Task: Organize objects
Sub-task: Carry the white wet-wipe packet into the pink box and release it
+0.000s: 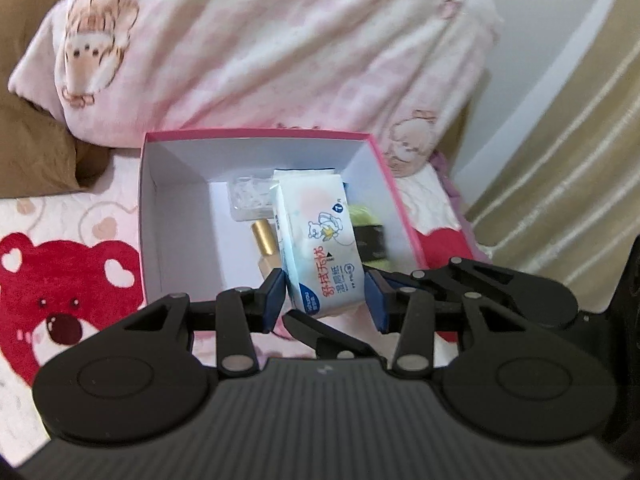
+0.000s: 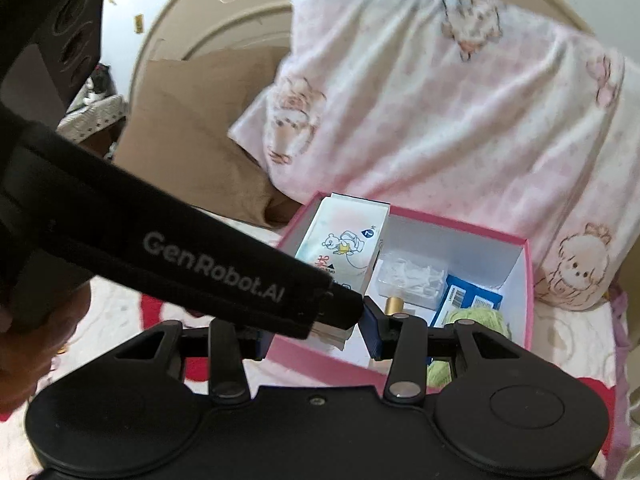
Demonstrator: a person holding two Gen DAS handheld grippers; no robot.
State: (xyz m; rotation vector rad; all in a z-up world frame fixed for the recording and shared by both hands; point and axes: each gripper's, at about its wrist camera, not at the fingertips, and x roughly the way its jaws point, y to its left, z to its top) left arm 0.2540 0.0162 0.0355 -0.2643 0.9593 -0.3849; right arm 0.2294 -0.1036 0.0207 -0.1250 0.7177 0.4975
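Note:
My left gripper is shut on a white wet wipes pack with a bear print and red lettering, one blue pad on each long side. The pack stands upright over the near left part of an open pink box with a white inside. My right gripper sits close below. The left gripper's finger and the pack's lower end lie between its jaws, and its left pad is hidden, so any pressing cannot be judged.
The box holds a clear bag of white bits, a gold-capped bottle, a blue packet and a green bundle. Behind it lie a pink blanket and a brown pillow. A red-bear sheet lies underneath.

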